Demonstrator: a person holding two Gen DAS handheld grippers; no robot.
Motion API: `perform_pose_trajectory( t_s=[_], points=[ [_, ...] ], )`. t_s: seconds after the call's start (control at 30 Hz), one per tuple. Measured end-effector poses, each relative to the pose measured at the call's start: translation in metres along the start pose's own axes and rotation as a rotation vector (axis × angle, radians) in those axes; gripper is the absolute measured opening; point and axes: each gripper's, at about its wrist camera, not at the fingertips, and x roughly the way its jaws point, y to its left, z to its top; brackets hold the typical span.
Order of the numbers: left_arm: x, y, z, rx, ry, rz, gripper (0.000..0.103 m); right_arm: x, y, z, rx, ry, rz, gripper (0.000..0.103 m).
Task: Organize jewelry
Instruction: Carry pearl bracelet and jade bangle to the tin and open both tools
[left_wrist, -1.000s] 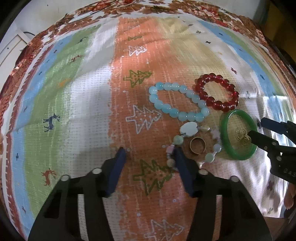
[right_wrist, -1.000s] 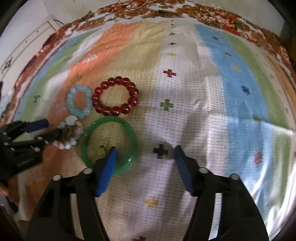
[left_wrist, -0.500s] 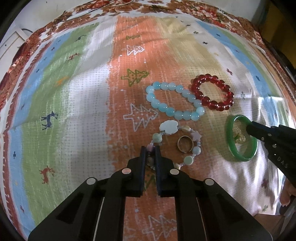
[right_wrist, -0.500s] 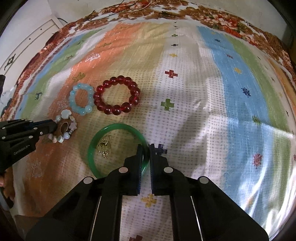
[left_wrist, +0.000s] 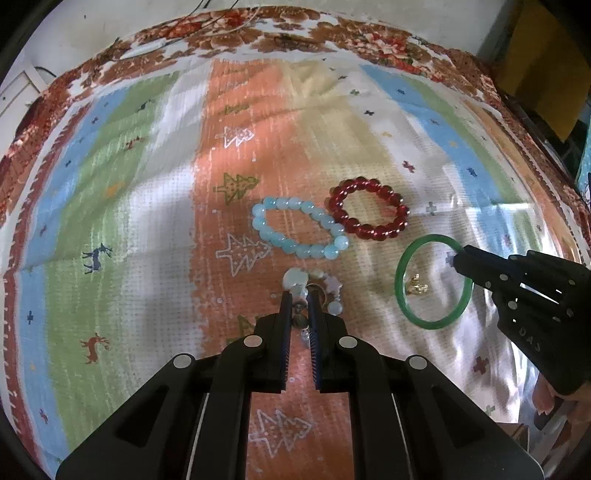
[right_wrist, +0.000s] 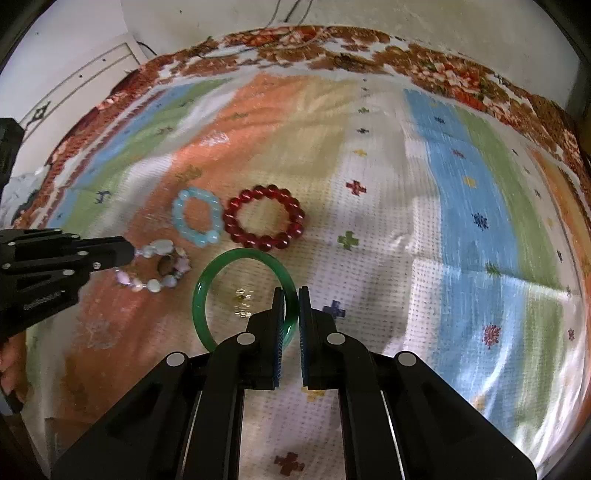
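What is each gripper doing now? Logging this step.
Left gripper: shut on the mixed bead bracelet.
Right gripper: shut on the green bangle.

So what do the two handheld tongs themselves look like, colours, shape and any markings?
Both are matte black plastic. The left tongs and right tongs each have two angular, cut-out arms with round silver rivets, ending in flat fingers lined with ribbed blue pads. Pale embossed lettering marks the side of each body; it is too small to read. No cables or sleeves show.
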Motion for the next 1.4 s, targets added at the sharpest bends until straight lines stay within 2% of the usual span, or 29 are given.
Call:
perform_pose_trajectory(
  t_s=[0.37,0.57,1.4],
  points=[
    [-0.029,-0.007,0.003,-0.016,-0.066,-0.035,0.008,-0.021,0.011,-0.009,-0.019,-0.022,0.023,0.008],
    [-0.044,-0.007,-0.002,-0.028,-0.092,-0.057,0.008,-0.036,0.01,-0.015,0.007,-0.062,0.003,0.008],
    [-0.111,-0.039,-0.042,0.017,-0.185,-0.115,0.008,-0.087,0.023,-0.036,-0.014,-0.127,0.043,0.008]
  ],
)
